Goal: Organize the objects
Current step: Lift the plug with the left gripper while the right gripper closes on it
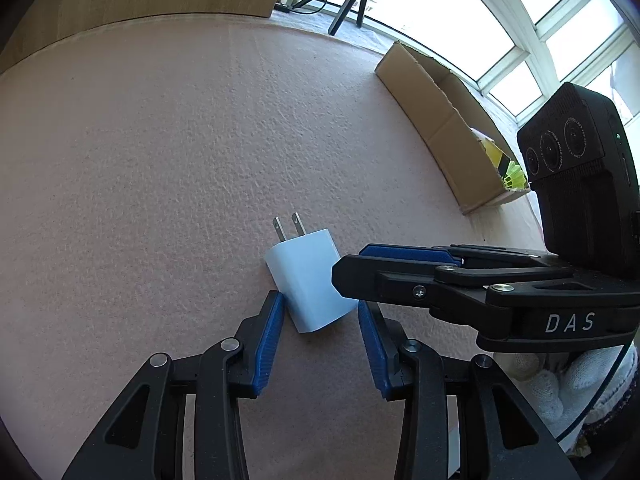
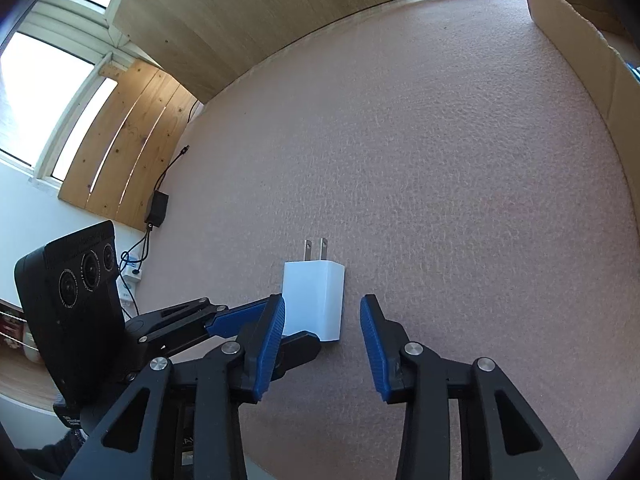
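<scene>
On the pink felt-covered table (image 1: 160, 160) lies a small white hard-plastic plug charger (image 1: 310, 282), probably light, stiff and slick; both half-open, empty tools, left (image 1: 322, 330) and right (image 2: 322, 332), flank its flat sides, the best hold.

A counter (image 1: 160, 160) covered in pinkish, textured felt carries two things – a white charger (image 1: 310, 282) lying flat, prongs pointing away toward the far edge, and an open cardboard box (image 1: 440, 120) well apart, at the right edge.
</scene>
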`<state>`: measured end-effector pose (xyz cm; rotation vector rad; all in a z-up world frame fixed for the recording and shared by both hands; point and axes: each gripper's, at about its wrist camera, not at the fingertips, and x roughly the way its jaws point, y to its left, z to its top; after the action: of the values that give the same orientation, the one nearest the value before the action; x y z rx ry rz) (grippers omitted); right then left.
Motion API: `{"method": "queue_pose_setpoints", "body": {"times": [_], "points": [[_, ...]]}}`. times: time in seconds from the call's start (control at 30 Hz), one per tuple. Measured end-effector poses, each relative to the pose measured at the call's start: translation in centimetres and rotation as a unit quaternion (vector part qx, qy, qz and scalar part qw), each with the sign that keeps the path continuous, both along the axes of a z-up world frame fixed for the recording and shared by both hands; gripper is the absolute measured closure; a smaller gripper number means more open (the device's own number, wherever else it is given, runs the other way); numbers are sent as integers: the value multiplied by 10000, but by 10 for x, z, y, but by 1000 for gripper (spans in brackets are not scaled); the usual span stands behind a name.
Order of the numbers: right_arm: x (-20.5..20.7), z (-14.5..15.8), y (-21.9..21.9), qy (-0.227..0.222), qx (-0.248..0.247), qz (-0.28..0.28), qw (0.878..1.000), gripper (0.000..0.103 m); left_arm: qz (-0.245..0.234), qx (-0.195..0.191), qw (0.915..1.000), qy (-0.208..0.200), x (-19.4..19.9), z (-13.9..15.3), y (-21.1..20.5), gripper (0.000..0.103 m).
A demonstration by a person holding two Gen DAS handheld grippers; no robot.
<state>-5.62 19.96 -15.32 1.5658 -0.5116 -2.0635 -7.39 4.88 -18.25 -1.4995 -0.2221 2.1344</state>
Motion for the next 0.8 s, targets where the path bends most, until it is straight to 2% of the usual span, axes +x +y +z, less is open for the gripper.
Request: {"method": "queue_pose_setpoints", "body": {"times": [0.33, 0.57, 0.8], "points": [[-10, -5, -19, -54, 218, 409, 9989, 77, 63, 16, 10000, 4, -1, 0, 0, 61], [-9, 3, -23, 174, 532, 573, 9968, 77, 81, -55, 9999, 85, 0, 4, 7, 61], [-2, 25, -1, 544, 602, 398, 9959, 77, -67, 22, 9994, 346, -6, 28, 31, 61]]}}
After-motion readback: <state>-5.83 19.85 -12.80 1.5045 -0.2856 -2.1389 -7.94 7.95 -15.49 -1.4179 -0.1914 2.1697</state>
